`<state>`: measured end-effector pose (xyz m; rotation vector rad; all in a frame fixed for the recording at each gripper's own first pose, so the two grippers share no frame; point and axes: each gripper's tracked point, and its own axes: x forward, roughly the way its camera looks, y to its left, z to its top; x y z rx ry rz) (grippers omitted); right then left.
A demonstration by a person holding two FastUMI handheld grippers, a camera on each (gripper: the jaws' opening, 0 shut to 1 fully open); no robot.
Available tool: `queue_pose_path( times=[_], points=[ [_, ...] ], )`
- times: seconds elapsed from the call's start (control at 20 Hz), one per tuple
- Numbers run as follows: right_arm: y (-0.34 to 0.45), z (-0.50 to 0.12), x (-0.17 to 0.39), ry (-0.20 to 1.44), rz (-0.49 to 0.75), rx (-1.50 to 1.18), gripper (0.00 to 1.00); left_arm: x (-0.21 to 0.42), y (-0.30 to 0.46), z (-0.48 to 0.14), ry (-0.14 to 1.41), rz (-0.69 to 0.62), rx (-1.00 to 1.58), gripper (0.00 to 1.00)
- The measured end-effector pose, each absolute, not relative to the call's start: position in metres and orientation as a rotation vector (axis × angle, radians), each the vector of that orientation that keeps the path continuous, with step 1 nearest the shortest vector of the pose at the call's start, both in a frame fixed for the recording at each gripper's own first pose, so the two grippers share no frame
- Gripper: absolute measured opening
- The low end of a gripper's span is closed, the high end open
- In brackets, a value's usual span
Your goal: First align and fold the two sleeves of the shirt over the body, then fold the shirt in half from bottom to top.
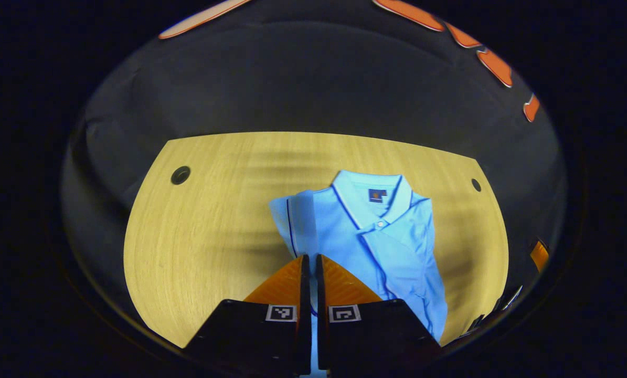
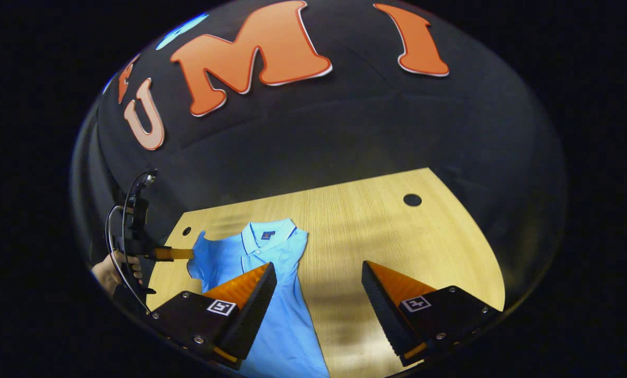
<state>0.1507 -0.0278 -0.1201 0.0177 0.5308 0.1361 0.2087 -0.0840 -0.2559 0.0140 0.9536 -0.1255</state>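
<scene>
On the wooden worktop [image 1: 203, 231] lies the blue shirt [image 1: 381, 247], collar at the far side. The left hand-held gripper [image 1: 311, 258] has its fingers squeezed together on the shirt's left sleeve [image 2: 198, 257], which is lifted a little. The right hand-held gripper [image 2: 318, 270] is spread wide above the shirt's side, holding nothing.

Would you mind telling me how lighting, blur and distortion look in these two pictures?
Left gripper view: table edges bow from fisheye, soft banded shadows cross the wood, and the shirt looks slightly soft. Right gripper view: sharper, a dim shadow on the table between the tongs, the wall dark.
</scene>
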Motion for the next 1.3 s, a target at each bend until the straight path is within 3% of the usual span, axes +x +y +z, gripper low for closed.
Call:
queue_pose_path(
  times=[0.35,0.5,0.65,0.85,0.9,1.3],
  points=[
    [-0.049,-0.116,0.13,0.504,0.111,0.017,0.98,0.196,-0.183,-0.279,1.005,-0.277,0.036,0.09],
    [-0.06,-0.122,0.121,0.509,0.09,0.02,0.99,0.193,-0.2,-0.3,1.036,-0.278,0.045,0.09],
    [-0.07,-0.124,0.115,0.518,0.076,0.033,0.98,0.188,-0.218,-0.313,1.047,-0.292,0.009,0.16],
    [-0.077,-0.129,0.107,0.525,0.061,0.012,0.98,0.18,-0.224,-0.306,1.032,-0.297,-0.048,0.95],
    [-0.078,-0.13,0.105,0.528,0.062,0.005,0.98,0.177,-0.223,-0.302,1.03,-0.292,-0.058,1.0],
    [-0.052,-0.159,0.077,0.6,0.098,-0.044,0.98,0.12,-0.141,-0.247,0.917,-0.244,0.001,1.0]
  ],
)
